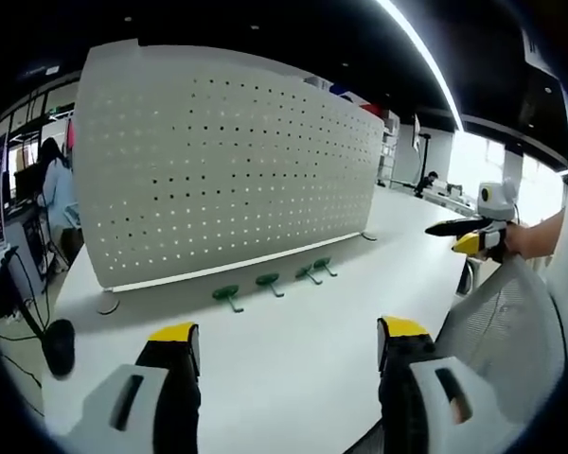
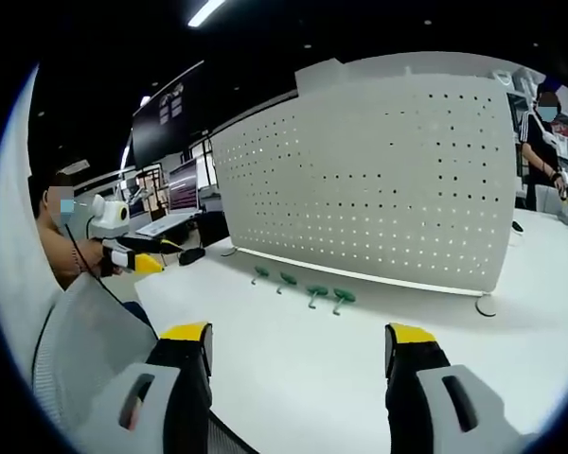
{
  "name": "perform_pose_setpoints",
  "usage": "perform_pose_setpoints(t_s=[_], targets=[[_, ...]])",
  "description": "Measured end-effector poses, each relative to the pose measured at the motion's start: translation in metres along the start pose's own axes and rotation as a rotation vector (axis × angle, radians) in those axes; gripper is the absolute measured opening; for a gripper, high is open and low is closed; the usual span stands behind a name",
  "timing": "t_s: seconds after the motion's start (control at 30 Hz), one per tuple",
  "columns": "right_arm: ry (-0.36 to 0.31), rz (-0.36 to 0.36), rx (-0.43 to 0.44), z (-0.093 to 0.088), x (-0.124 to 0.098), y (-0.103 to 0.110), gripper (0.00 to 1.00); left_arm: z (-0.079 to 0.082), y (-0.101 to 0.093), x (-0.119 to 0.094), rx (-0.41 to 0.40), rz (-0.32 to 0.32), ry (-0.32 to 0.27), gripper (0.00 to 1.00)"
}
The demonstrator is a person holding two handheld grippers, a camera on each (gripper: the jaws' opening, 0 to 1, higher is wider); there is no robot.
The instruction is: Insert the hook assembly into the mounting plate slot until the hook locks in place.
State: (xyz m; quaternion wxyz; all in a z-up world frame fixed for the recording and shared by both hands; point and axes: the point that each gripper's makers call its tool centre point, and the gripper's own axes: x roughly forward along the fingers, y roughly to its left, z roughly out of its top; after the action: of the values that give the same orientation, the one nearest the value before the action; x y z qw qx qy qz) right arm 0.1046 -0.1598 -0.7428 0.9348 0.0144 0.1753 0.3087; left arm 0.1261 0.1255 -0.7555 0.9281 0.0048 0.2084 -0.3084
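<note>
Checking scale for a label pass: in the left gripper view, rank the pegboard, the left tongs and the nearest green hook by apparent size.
1. Pegboard.
2. Left tongs, enlarged by nearness to the camera.
3. Nearest green hook, smallest.

Open-plan office or lab floor, seen from your two grippers.

Ahead of your jaws runs a long white table (image 1: 293, 350), with a tall white pegboard (image 1: 227, 170) standing on it; four green hooks (image 2: 303, 287) lie on the table at its foot. Behind the board, to the left in your left gripper view, a person (image 1: 57, 194) sits at a desk with screens. Left of the board in your right gripper view you see monitors (image 2: 182, 186) and a big dark wall display (image 2: 170, 112). A mesh chair back (image 1: 502, 331) sits close beside your tool. Strip lights (image 1: 421, 47) run along a dark ceiling, and bright windows (image 1: 473, 156) show far off past the table's end.
</note>
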Motion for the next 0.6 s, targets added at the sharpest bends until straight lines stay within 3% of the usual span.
perform_pose_setpoints(t_s=[0.6], targets=[[0.011, -0.001, -0.015, 0.002, 0.002, -0.005, 0.71, 0.001, 0.011, 0.024, 0.081, -0.055, 0.061, 0.77]])
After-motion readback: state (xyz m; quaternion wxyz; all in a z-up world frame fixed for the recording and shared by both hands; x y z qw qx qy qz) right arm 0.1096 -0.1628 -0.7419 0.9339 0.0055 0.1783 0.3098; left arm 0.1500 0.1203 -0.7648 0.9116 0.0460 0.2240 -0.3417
